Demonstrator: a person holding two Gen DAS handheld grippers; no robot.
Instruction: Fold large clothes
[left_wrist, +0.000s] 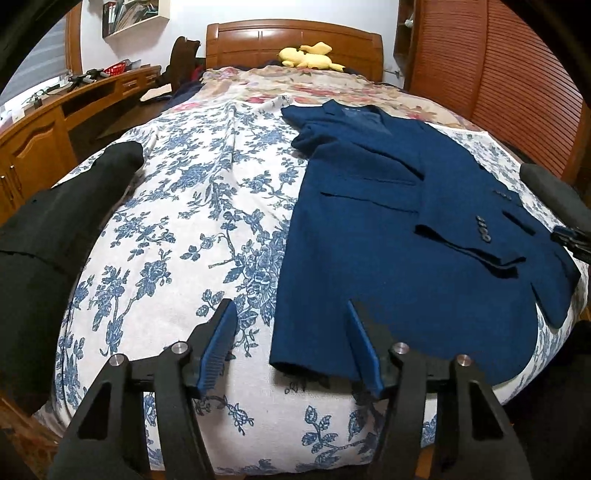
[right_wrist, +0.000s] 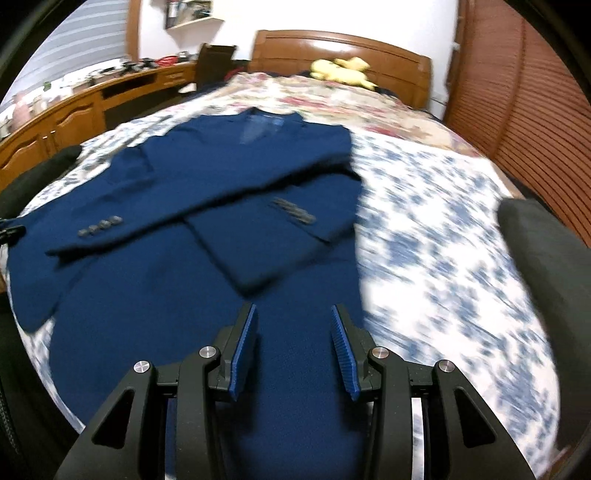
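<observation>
Jacket (left_wrist: 388, 221), dark blue, lies flat on the floral bedspread (left_wrist: 177, 221) in the right half of the left wrist view, collar toward the headboard at the top. Both sleeves are already folded across its front, so the first folds look done. The left tongs (left_wrist: 291, 332) at the bottom centre stand apart, empty, straddling the jacket's lower left hem corner without pressing it. A yellow plush toy (left_wrist: 310, 55) rests at the top.

From the right wrist view, blurred by motion, the jacket (right_wrist: 184, 221) fills the left and centre. The right tongs (right_wrist: 293, 339) hang apart over its lower body, gripping nothing. Folding the body upward or in half appears to remain.
</observation>
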